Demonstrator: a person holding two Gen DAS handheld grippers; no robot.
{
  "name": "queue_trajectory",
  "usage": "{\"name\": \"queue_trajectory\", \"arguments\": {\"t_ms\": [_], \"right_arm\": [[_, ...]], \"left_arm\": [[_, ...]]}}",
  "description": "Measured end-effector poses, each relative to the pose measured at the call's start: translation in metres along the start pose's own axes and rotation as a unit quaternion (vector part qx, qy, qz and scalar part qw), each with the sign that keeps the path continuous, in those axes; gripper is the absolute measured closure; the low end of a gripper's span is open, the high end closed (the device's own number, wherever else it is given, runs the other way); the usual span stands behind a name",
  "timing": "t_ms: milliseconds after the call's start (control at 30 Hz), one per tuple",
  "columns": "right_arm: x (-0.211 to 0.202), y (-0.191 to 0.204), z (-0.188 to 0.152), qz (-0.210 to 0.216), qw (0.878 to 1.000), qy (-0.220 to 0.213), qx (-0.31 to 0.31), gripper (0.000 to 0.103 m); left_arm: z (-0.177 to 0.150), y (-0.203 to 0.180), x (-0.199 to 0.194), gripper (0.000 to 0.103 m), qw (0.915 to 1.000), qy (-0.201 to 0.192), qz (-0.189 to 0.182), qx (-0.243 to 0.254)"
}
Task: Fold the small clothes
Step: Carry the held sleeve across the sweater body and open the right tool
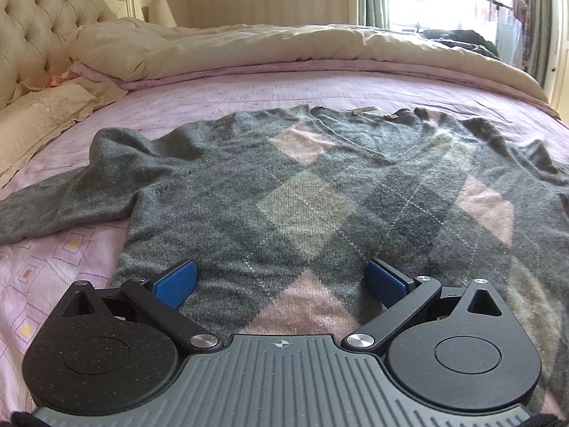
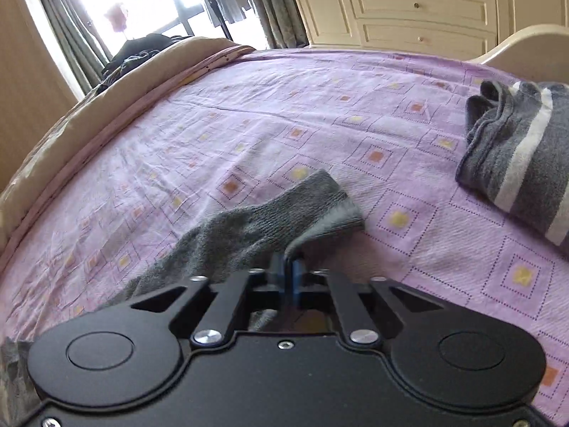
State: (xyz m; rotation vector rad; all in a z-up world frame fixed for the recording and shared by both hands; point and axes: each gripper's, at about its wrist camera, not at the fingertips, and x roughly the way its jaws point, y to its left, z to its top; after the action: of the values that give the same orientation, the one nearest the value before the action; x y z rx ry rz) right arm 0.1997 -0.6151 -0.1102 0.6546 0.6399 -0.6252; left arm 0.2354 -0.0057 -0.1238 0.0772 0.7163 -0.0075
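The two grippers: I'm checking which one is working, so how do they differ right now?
The left gripper is open, its blue pads wide apart over the sweater and holding nothing; the right gripper is shut on the sleeve, its pads pressed together. The left one faces the sweater's patterned front lying flat; the right one has plain grey knit lifted off the bedsheet. Both have black bodies and blue pads.
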Motion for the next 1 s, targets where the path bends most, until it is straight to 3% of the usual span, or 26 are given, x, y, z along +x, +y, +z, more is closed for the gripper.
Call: {"name": "queue_trajectory", "arguments": {"t_ms": [100, 233, 400, 500, 667, 800, 1000], "right_arm": [[-0.023, 0.015, 0.006, 0.014, 0.999, -0.022, -0.020, 0.092], [-0.064, 0.067, 0.019, 0.056, 0.994, -0.042, -0.084, 0.092], [-0.112, 0.160, 0.017, 0.138, 0.976, -0.053, -0.158, 0.092], [-0.135, 0.224, -0.002, 0.197, 0.959, -0.051, -0.197, 0.092], [-0.153, 0.329, -0.059, 0.295, 0.923, -0.016, -0.247, 0.092], [-0.146, 0.396, -0.125, 0.343, 0.894, 0.027, -0.285, 0.092], [-0.123, 0.448, -0.236, 0.369, 0.861, 0.092, -0.339, 0.092]], "left_arm": [[0.002, 0.000, 0.001, 0.000, 1.0000, 0.005, -0.002, 0.003], [0.011, 0.004, -0.001, 0.001, 0.9994, 0.028, -0.019, 0.009], [0.015, 0.024, -0.015, 0.002, 0.9997, 0.020, -0.012, -0.001], [0.015, 0.044, -0.022, 0.002, 0.9997, 0.018, -0.004, -0.018], [0.008, 0.081, -0.024, 0.002, 0.9986, 0.031, 0.019, -0.038], [-0.007, 0.108, -0.016, 0.001, 0.9965, 0.056, 0.024, -0.057], [-0.025, 0.111, -0.020, 0.000, 0.9985, 0.012, 0.019, -0.050]]}}
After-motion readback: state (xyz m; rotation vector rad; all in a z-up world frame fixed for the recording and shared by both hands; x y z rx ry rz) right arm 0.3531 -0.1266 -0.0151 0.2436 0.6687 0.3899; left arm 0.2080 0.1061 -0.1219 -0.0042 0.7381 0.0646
